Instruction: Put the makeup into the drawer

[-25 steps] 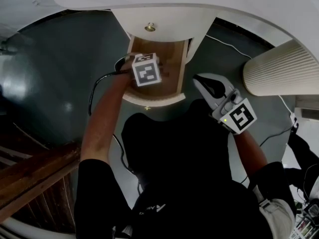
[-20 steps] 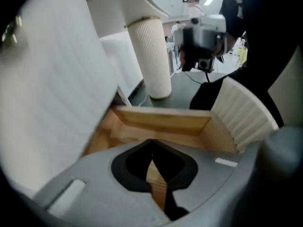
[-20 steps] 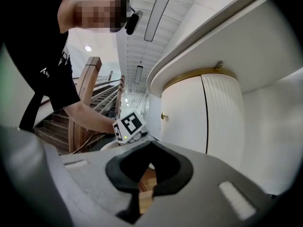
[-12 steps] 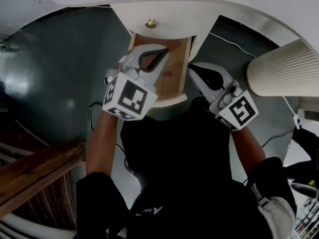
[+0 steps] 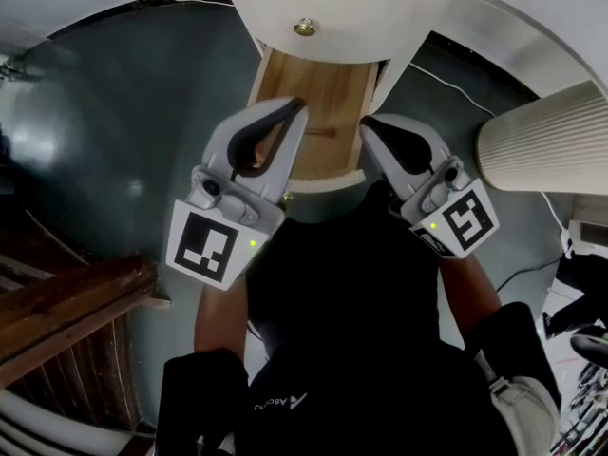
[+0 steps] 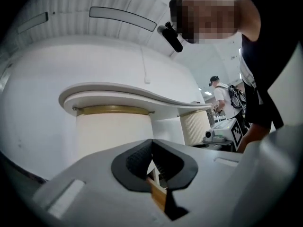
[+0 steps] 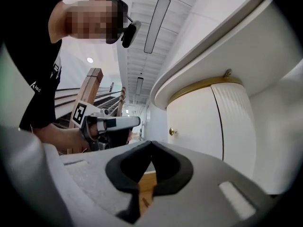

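Note:
The open drawer (image 5: 323,84) has a bare wooden bottom and a white curved front (image 5: 328,180); it sits under a white panel with a brass knob (image 5: 305,28). My left gripper (image 5: 296,105) is shut and holds nothing, its tips over the drawer's left side. My right gripper (image 5: 366,123) is also shut and empty, at the drawer's right front corner. A small dark streak (image 5: 323,133) lies on the drawer bottom; I cannot tell what it is. No makeup item shows clearly. Wood (image 6: 158,195) shows between the jaws in the left gripper view.
A ribbed cream column (image 5: 546,145) stands to the right. Wooden stair rails (image 5: 66,312) run along the lower left. A thin cable (image 5: 456,88) crosses the dark floor at the right. The white vanity top curves overhead. People stand far off in the left gripper view.
My left gripper has come out of the drawer, back towards the person and to the lower left. The right gripper has stayed beside the drawer's front.

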